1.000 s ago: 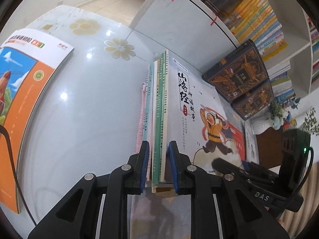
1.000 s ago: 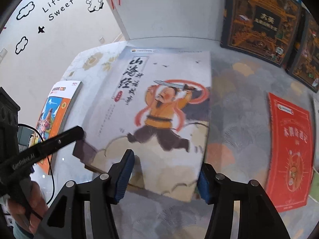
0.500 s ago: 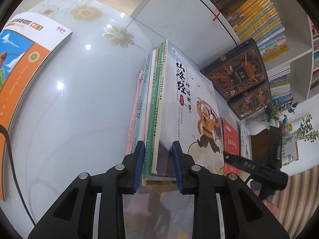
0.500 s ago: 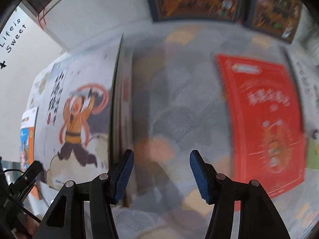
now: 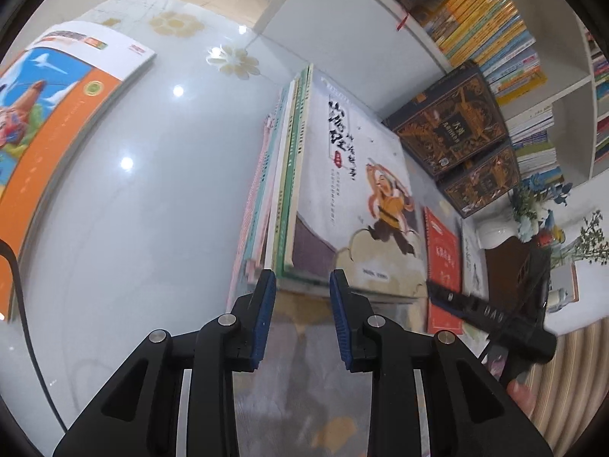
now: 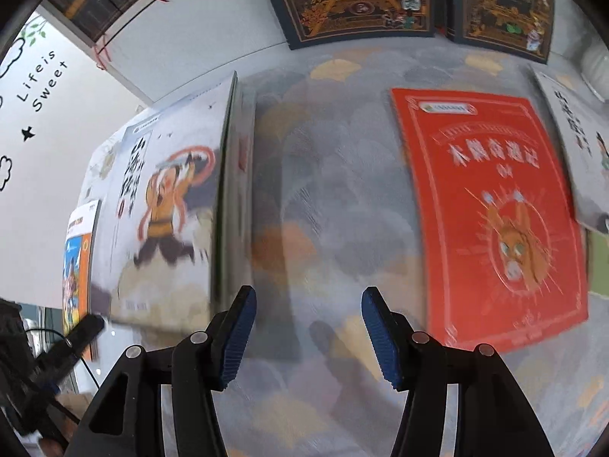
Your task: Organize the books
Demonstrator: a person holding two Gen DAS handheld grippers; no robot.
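A stack of thin books (image 5: 289, 175) lies flat on the table (image 5: 152, 198), and everything else is placed from it. Its top book is a white picture book (image 5: 354, 175) with a leaping figure in an orange tunic on the cover; under it show green, white, teal and pink edges, stepped out toward the bare side of the table.

The left gripper (image 5: 300, 304) hangs just off the near end of the stack, pointing steeply down. Its blue-padded jaws are spread a little, with nothing between them and no pad touching the books.

The right gripper (image 6: 308, 327) hovers over the patterned mat (image 6: 323, 209) just beside the stack, on the side away from the bare table. Its jaws stand apart and empty, over the mat alone. The stack's long edge sits close by its left finger (image 6: 236, 335); the picture is too smeared to tell whether they touch.

Past that gap, a red book (image 6: 491, 213) lies flat on the mat, well clear of the stack. Just beyond the red book, a white book (image 6: 582, 156) lies partly cut off by the frame.

On the opposite side of the stack, across the bare tabletop, lies an orange and blue book (image 5: 57, 129).

Behind the stack's far end, two dark ornate boxed books (image 5: 449, 122) lean against a bookshelf (image 5: 495, 26) packed with spines.
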